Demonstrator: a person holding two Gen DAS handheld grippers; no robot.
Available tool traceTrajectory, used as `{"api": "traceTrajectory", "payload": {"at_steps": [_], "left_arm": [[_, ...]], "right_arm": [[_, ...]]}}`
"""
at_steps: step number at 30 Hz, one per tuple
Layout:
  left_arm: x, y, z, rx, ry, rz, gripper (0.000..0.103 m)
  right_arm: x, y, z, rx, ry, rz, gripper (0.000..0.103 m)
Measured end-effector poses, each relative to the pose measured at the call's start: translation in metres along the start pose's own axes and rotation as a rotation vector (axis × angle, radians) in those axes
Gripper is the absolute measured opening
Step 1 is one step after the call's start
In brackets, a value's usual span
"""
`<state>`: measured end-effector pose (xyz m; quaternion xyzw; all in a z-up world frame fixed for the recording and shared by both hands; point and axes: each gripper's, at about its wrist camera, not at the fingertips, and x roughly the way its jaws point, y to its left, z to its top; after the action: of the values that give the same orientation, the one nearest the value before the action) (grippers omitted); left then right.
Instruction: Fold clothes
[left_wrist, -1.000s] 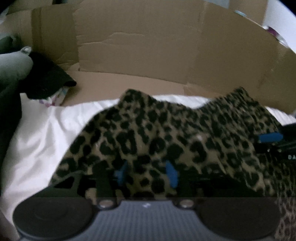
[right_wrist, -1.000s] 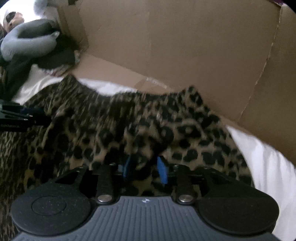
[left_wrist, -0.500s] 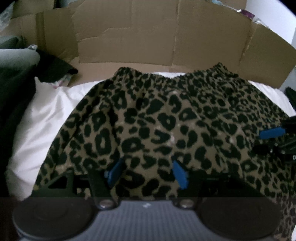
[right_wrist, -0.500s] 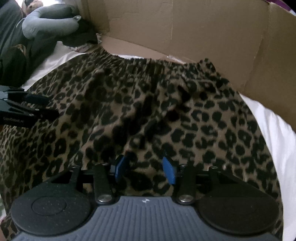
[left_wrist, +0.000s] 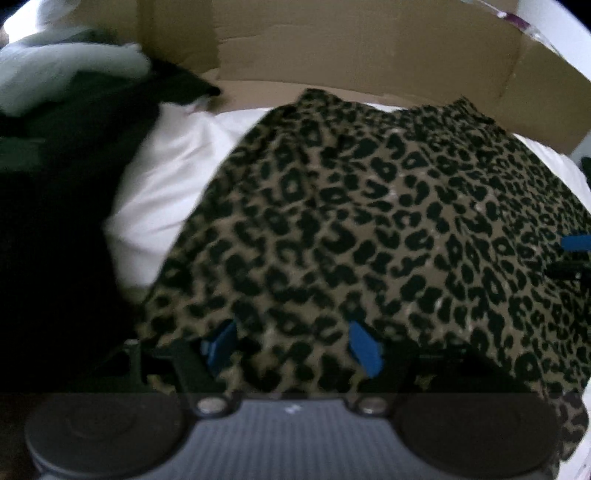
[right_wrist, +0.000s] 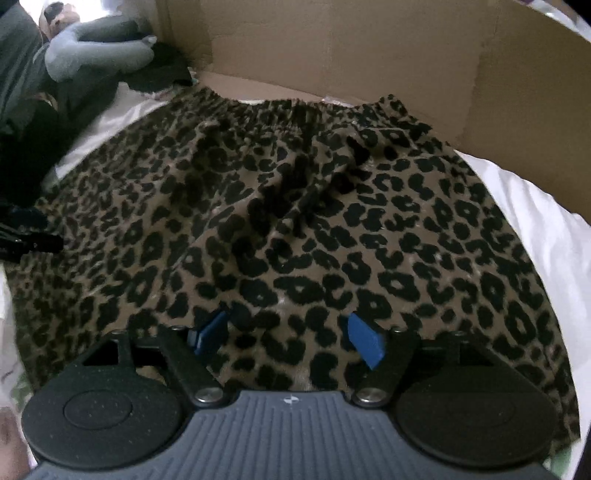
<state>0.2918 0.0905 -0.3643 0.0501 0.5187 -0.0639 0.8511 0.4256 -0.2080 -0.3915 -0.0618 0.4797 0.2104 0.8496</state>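
A leopard-print skirt (left_wrist: 388, 221) (right_wrist: 295, 229) lies spread on a white sheet (left_wrist: 166, 184), its gathered waistband (right_wrist: 280, 114) at the far side by the cardboard. My left gripper (left_wrist: 291, 345) hovers over the near hem, open wide, with fabric lying loose between its blue pads (left_wrist: 364, 347). My right gripper (right_wrist: 286, 336) is also open over the near hem, further right on the skirt. Each gripper shows at the edge of the other's view: the right gripper (left_wrist: 576, 254) and the left gripper (right_wrist: 26, 236).
A brown cardboard wall (left_wrist: 369, 48) (right_wrist: 332, 48) stands behind the skirt. A heap of dark clothes (left_wrist: 55, 221) topped by a grey garment (right_wrist: 99, 48) lies to the left. White sheet (right_wrist: 535, 221) shows to the right of the skirt.
A second ago both grippers were shut on the bunched, lifted skirt. The skirt now lies flat and spread, and both grippers have let go and opened wide.
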Motion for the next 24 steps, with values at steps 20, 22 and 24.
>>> {"api": "traceTrajectory", "payload": {"at_steps": [20,22,24], "left_arm": [[-0.107,0.059,-0.044,-0.139,-0.027,0.076,0.073],[-0.119,0.065,-0.051,-0.156,-0.029,0.086,0.073],[-0.129,0.069,-0.056,-0.174,-0.029,0.092,0.073]], "right_arm": [[-0.125,0.003,-0.019,0.072,-0.074,-0.018,0.078],[-0.135,0.001,-0.023,0.084,-0.074,-0.015,0.078],[-0.146,-0.002,-0.027,0.097,-0.074,-0.012,0.078]]}}
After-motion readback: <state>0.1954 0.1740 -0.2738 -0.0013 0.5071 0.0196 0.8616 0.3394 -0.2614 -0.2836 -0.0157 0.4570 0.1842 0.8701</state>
